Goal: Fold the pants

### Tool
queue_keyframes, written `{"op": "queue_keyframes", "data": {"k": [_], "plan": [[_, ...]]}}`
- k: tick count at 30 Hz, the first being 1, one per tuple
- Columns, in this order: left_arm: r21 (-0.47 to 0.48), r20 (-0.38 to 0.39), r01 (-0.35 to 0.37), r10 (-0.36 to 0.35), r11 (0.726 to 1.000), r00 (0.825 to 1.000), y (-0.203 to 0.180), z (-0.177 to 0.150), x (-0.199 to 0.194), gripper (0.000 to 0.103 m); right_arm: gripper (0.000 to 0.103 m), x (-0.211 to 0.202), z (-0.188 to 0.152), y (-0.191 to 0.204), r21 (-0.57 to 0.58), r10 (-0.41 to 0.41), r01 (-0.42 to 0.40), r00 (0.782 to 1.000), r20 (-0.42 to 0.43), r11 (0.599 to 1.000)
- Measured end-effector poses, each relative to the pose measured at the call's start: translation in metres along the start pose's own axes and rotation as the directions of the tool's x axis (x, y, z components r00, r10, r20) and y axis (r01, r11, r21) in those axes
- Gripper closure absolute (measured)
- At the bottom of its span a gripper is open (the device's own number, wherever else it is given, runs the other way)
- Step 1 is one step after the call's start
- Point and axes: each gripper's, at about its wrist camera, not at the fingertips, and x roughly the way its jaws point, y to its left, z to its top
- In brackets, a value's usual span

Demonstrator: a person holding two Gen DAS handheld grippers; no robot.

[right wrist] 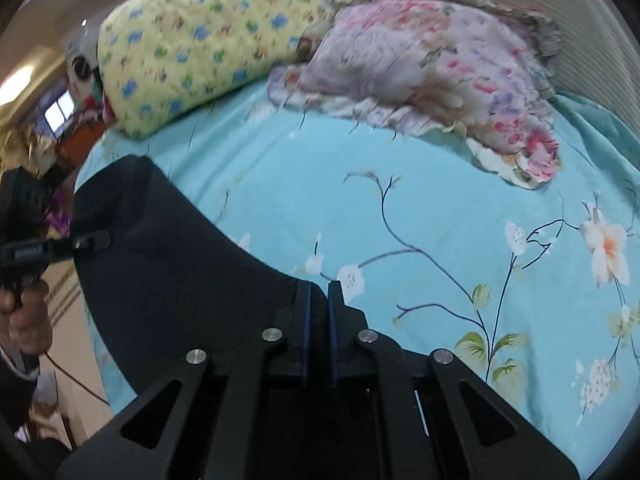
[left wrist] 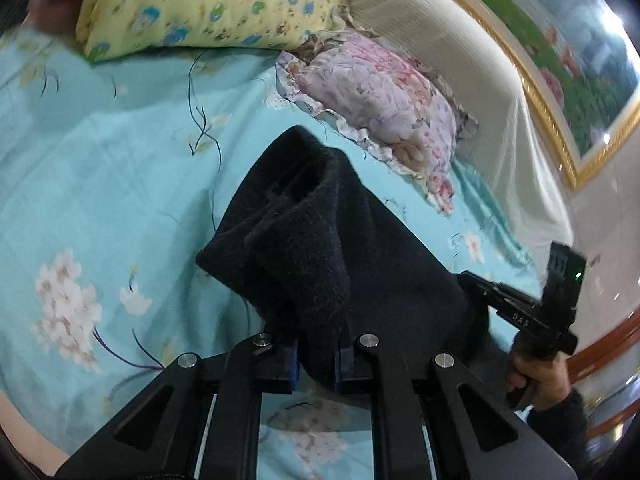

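Black fleece pants [left wrist: 320, 248] hang bunched over the turquoise flowered bed sheet [left wrist: 100, 184]. My left gripper [left wrist: 316, 360] is shut on their near edge, with the cloth draped over its fingers. In the right wrist view my right gripper [right wrist: 319, 292] is shut on another edge of the pants [right wrist: 168, 264], which stretch left to the left gripper [right wrist: 86, 242]. The right gripper also shows in the left wrist view [left wrist: 472, 282], clamped on the pants' right side. The pants are held up off the bed between both grippers.
A yellow patterned pillow [left wrist: 208, 0] and a pink-purple floral pillow [left wrist: 384, 96] lie at the head of the bed by the white headboard [left wrist: 460, 56]. A framed picture [left wrist: 560, 40] hangs above. Room clutter shows left of the bed [right wrist: 48, 120].
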Motion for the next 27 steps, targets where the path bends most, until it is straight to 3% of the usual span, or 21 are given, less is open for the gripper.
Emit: {"op": "queue_keyframes", "data": {"k": [3, 7, 10, 13, 16, 20, 22, 24, 27], "plan": [[-0.011, -0.026, -0.014, 0.013, 1.000, 1.000, 0.008, -0.001, 0.010, 0.093, 0.095, 0.014, -0.005, 0.013, -0.031, -0.046, 0.046, 0.999, -0.011, 0.998], [-0.003, -0.056, -0.047, 0.047, 0.999, 0.997, 0.018, -0.004, 0.027, 0.092, 0.095, 0.026, -0.011, 0.012, 0.013, -0.059, 0.059, 0.998, -0.021, 0.998], [0.007, -0.068, -0.073, 0.074, 0.997, 0.995, 0.023, -0.008, 0.031, 0.084, 0.094, 0.036, -0.009, 0.009, 0.045, -0.066, 0.067, 0.997, -0.031, 0.997], [0.021, -0.049, -0.097, 0.098, 0.995, 0.994, 0.023, -0.012, 0.022, 0.075, 0.085, 0.037, -0.011, 0.006, 0.082, -0.083, 0.086, 0.996, -0.037, 0.993], [0.012, -0.023, -0.122, 0.122, 0.992, 0.992, 0.025, -0.013, 0.009, 0.068, 0.084, 0.024, -0.014, -0.002, 0.131, -0.135, 0.137, 0.991, -0.024, 0.982], [0.003, 0.045, -0.161, 0.161, 0.987, 0.986, 0.019, -0.012, -0.013, 0.067, 0.084, -0.006, -0.025, -0.013, 0.219, -0.110, 0.101, 0.994, 0.028, 0.971], [0.008, 0.072, -0.149, 0.148, 0.989, 0.986, 0.011, -0.010, -0.022, 0.067, 0.078, -0.024, -0.036, -0.016, 0.248, -0.112, 0.097, 0.993, 0.048, 0.964], [0.030, 0.080, -0.127, 0.125, 0.991, 0.989, -0.001, -0.009, -0.026, 0.064, 0.059, -0.038, -0.050, -0.019, 0.279, -0.113, 0.091, 0.992, 0.062, 0.956], [0.083, 0.077, -0.102, 0.095, 0.991, 0.992, -0.024, -0.010, -0.025, 0.062, 0.058, -0.058, -0.072, -0.023, 0.319, -0.123, 0.092, 0.989, 0.080, 0.943]]}}
